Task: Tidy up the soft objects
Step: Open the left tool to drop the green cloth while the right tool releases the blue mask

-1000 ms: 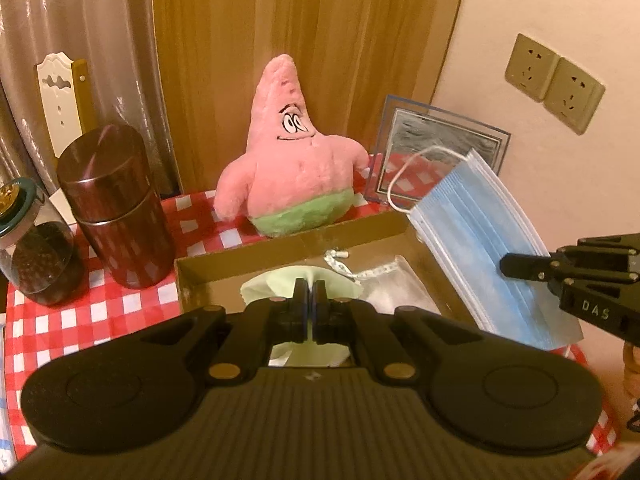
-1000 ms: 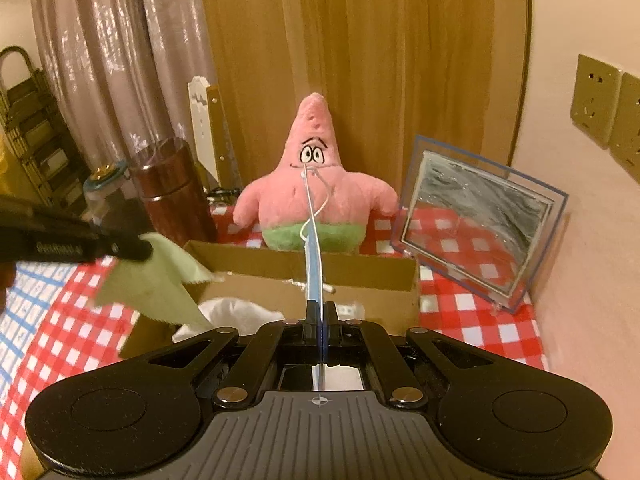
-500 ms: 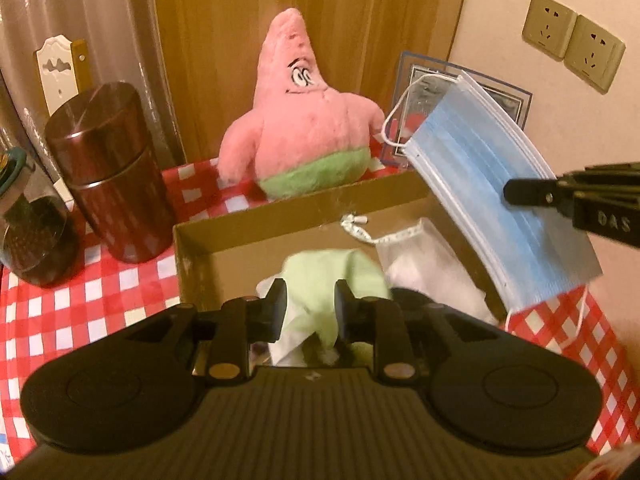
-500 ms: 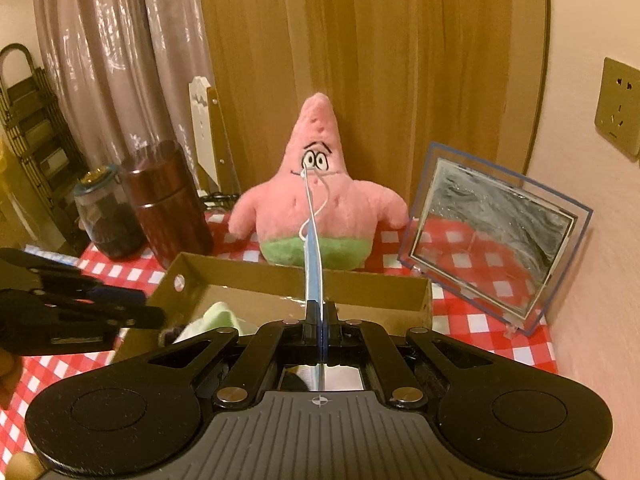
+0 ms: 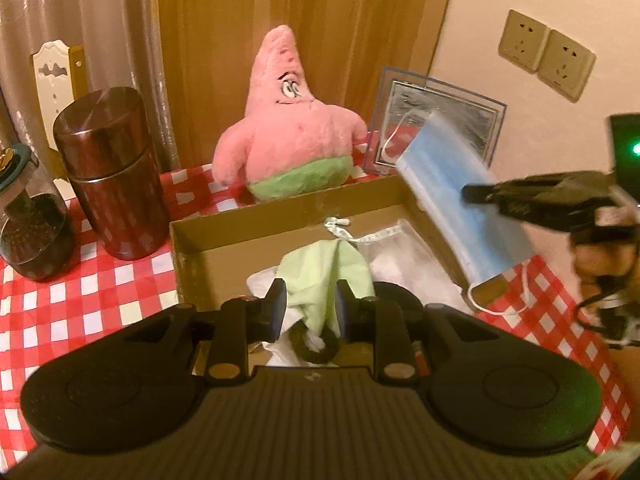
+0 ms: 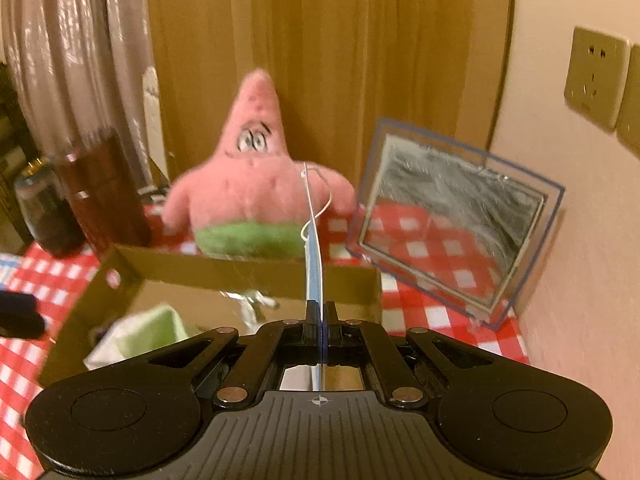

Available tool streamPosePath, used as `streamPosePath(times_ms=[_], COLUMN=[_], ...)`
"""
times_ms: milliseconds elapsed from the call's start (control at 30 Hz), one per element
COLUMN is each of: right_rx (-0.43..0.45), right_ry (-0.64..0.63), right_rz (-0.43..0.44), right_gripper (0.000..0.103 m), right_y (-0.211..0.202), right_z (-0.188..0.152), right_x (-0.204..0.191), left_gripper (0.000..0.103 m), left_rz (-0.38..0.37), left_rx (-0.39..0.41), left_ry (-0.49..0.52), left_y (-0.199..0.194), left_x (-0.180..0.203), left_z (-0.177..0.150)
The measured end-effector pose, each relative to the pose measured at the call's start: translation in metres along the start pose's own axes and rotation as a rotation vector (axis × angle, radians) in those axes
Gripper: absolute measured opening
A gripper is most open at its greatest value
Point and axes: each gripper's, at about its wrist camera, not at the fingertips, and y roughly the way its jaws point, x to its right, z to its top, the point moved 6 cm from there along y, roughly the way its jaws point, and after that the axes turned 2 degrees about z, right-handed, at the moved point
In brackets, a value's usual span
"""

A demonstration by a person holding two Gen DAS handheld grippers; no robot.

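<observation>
A green cloth (image 5: 324, 268) lies in the open cardboard box (image 5: 240, 224), on top of white fabric and next to a clear mesh pouch (image 5: 404, 256). My left gripper (image 5: 310, 302) stands open just above the box, its fingers either side of the cloth's near end. My right gripper (image 6: 320, 308) is shut on a blue face mask (image 6: 314, 264), seen edge-on. In the left wrist view the mask (image 5: 452, 196) hangs slanted over the box's right wall with the right gripper (image 5: 470, 192) pinching it. A pink star plush (image 5: 288, 132) sits behind the box.
A brown canister (image 5: 112, 176) and a glass jar (image 5: 32, 232) stand left of the box on the red checked tablecloth (image 5: 80, 300). A framed mirror (image 6: 452, 216) leans against the wall at the back right. Wall sockets (image 5: 544, 60) are above it.
My left gripper opened and let the green cloth drop into the box. The right gripper came down with the mask toward the box's right side.
</observation>
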Motion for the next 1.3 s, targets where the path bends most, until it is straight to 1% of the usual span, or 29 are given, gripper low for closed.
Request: streamPosePath(times_ms=[167, 367, 533, 600, 733, 867, 933, 967, 1000, 1033, 1067, 1100, 1200, 1300], right_rx=[-0.088, -0.132, -0.153, -0.197, -0.185, -0.159, -0.142, -0.135, -0.132, -0.125, -0.114, -0.101, -0.098, -0.093], right_ry=[0.008, 0.027, 0.022, 0.017, 0.014, 0.008, 0.009, 0.015, 0.02, 0.026, 0.035, 0.045, 0.054, 0.059], right_rz=[-0.022, -0.047, -0.044, -0.031, -0.032, -0.029, -0.037, -0.038, -0.042, -0.043, -0.04, -0.035, -0.023, -0.011], right_gripper=[0.0, 0.001, 0.001, 0.001, 0.001, 0.002, 0.006, 0.018, 0.041, 0.052, 0.061, 0.061, 0.061, 0.061], right_y=[0.024, 0.039, 0.042, 0.046, 0.043, 0.033, 0.026, 0.023, 0.02, 0.017, 0.013, 0.008, -0.005, -0.02], right_z=[-0.022, -0.036, -0.041, -0.047, -0.051, -0.046, -0.043, -0.041, -0.04, -0.039, -0.038, -0.037, -0.035, -0.034], right_x=[0.006, 0.016, 0.019, 0.018, 0.018, 0.021, 0.022, 0.024, 0.025, 0.026, 0.027, 0.027, 0.025, 0.02], left_gripper=[0.023, 0.023, 0.023, 0.023, 0.023, 0.024, 0.025, 0.026, 0.026, 0.026, 0.026, 0.027, 0.029, 0.034], left_rz=[-0.021, -0.024, -0.028, -0.029, -0.027, -0.02, -0.017, -0.015, -0.014, -0.014, -0.012, -0.01, -0.001, 0.009], left_rx=[-0.004, -0.012, -0.013, -0.015, -0.011, -0.013, -0.011, -0.012, -0.014, -0.015, -0.017, -0.018, -0.02, -0.02], left_ry=[0.002, -0.011, -0.021, -0.021, -0.015, -0.015, -0.016, -0.018, -0.02, -0.019, -0.019, -0.019, -0.021, -0.029], left_y=[0.0, 0.005, 0.004, 0.003, -0.002, -0.008, -0.01, -0.012, -0.013, -0.014, -0.016, -0.018, -0.026, -0.034], left_x=[0.003, 0.0, -0.001, -0.001, 0.001, 0.001, 0.001, 0.0, 0.0, 0.0, 0.0, 0.0, -0.001, -0.002], left_z=[-0.006, -0.012, -0.013, -0.013, -0.011, -0.011, -0.012, -0.012, -0.013, -0.014, -0.015, -0.016, -0.019, -0.022])
